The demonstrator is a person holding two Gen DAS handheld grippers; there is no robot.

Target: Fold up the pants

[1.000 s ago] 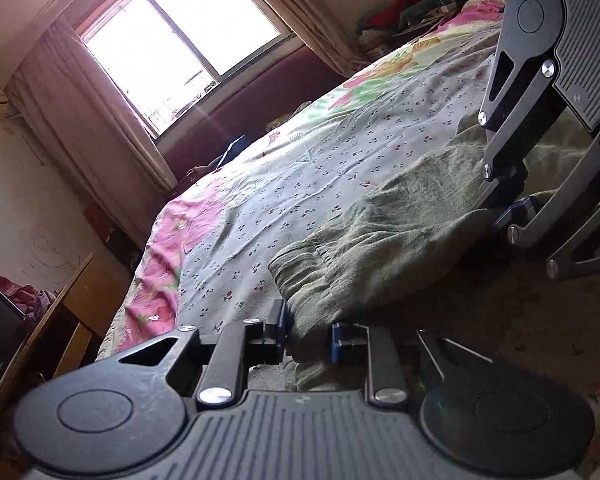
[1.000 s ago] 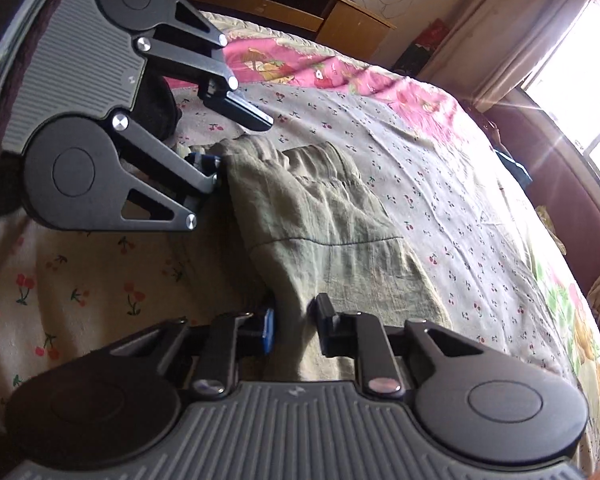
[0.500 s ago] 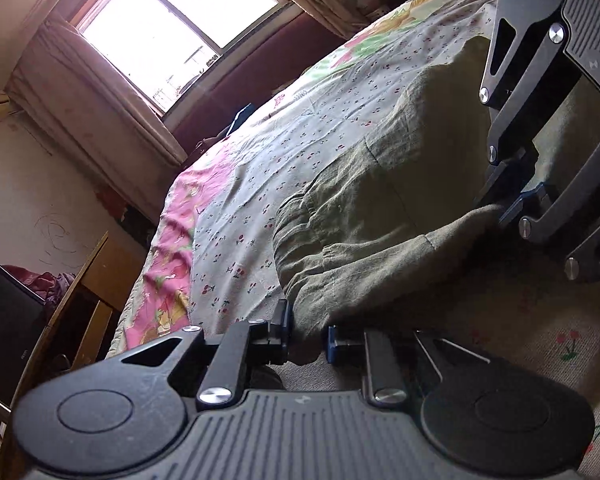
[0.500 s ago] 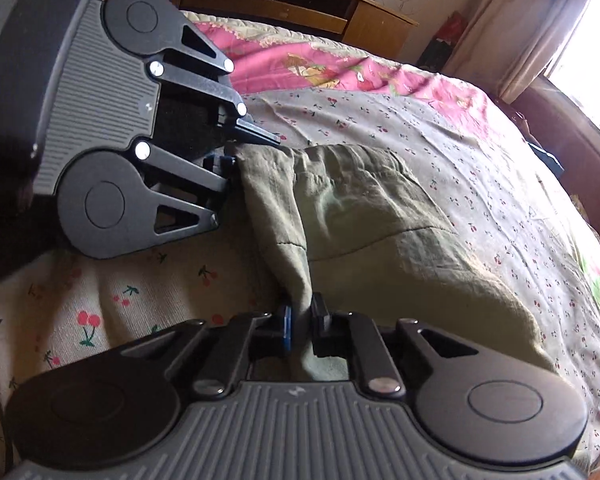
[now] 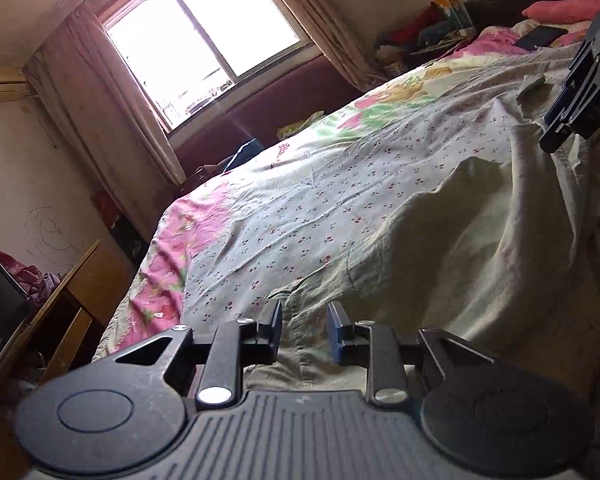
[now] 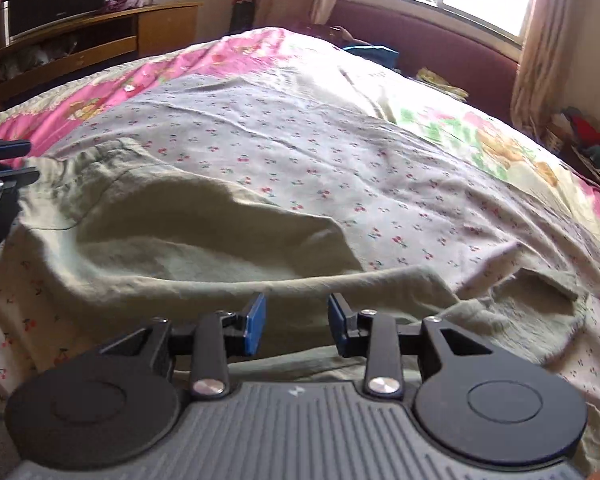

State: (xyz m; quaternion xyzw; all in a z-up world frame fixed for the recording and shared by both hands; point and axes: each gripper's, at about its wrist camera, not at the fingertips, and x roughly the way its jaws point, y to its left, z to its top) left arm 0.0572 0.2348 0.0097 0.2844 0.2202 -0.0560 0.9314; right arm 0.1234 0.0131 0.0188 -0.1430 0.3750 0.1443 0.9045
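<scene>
Pants [image 6: 188,236], one olive pair, lie at 12 o'clock of two grippers, left [image 5: 303,330] and right [image 6: 296,322], both now spread apart, released.

Both let go! The left gripper [image 5: 303,327] and right gripper [image 6: 296,322] now gape off the olive-green cotton pants [image 6: 172,240], which lie slack across frame centre, grippers swung far apart.
</scene>
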